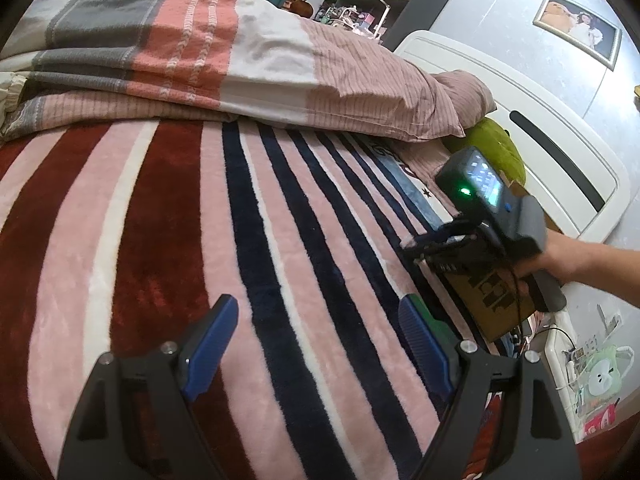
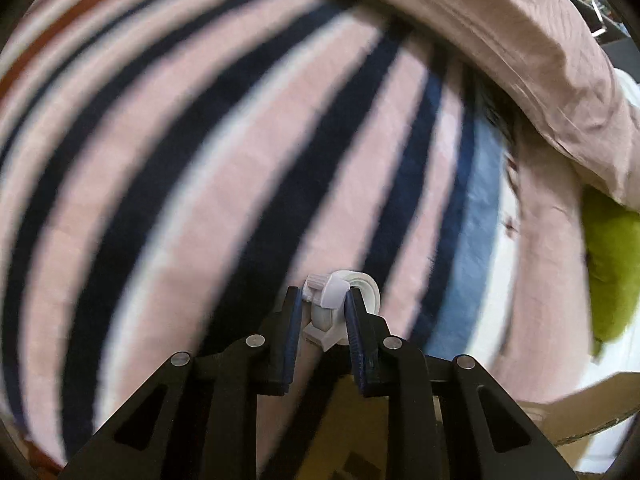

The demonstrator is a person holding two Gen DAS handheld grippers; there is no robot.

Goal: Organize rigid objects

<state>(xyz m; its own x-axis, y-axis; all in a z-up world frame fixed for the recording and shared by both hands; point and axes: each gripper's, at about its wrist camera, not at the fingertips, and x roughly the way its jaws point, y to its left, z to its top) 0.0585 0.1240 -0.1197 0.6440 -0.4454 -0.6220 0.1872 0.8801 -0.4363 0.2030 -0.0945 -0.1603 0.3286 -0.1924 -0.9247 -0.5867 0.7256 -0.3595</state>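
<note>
Two grippers in play, one loaded. Right gripper [image 2: 322, 312] pinches a small white plastic part [image 2: 334, 304], seemingly a spool or roller with a knobbed end, though motion blur leaves its exact form uncertain; it sits between the blue pads, round face sticking out past the right-hand pad. Directly below and behind those fingers, a brown cardboard box [image 2: 592, 412] shows at the bottom edge of the right wrist view, so the held part is just above or just forward of the box mouth, and the box lies back toward the holder rather than ahead. Judged from that, the coming move turns on whether the part goes down into the box or out onto the striped blanket [image 2: 224, 184] in front. Left gripper [image 1: 316, 340] hangs wide open over the blanket, holding nothing. Left view gives what the right cannot: the right gripper [image 1: 424, 246] seen from outside, at the bed's right edge, over the box [image 1: 492, 300], hand [image 1: 560, 256] behind it. The part itself is not discernible there. Farther off, a folded quilt [image 1: 200, 48], a green cushion [image 1: 496, 148], white headboard [image 1: 520, 92].
</note>
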